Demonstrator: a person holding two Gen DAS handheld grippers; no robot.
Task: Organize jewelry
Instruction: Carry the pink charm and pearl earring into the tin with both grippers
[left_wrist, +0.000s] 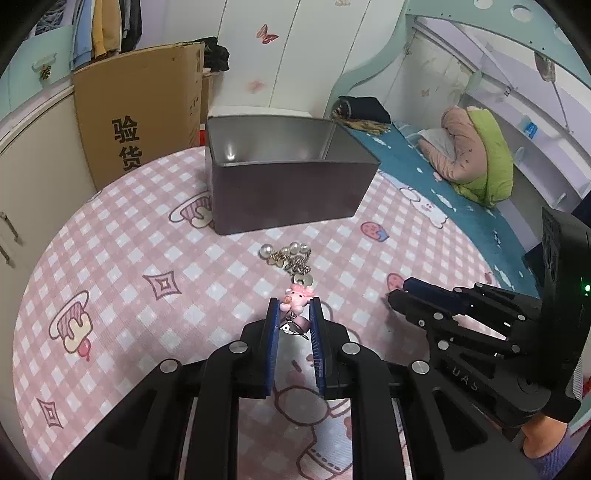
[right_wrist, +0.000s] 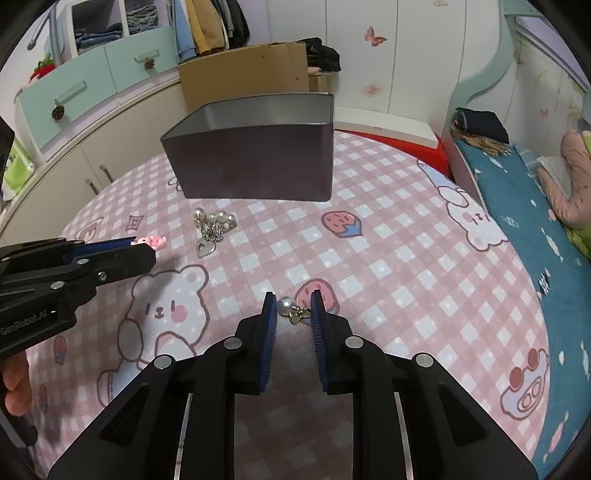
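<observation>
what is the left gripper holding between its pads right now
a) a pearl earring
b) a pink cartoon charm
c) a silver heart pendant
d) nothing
b) In the left wrist view the left gripper is closed on the pink cartoon charm, while the pearl earring sits in the right gripper and the remaining pile of jewelry lies on the cloth.

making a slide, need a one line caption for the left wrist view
Left gripper shut on a pink charm, open metal tin beyond.

Both hand-held grippers, left (left_wrist: 294, 308) and right (right_wrist: 293, 306), angle downward, nearly closed.
</observation>
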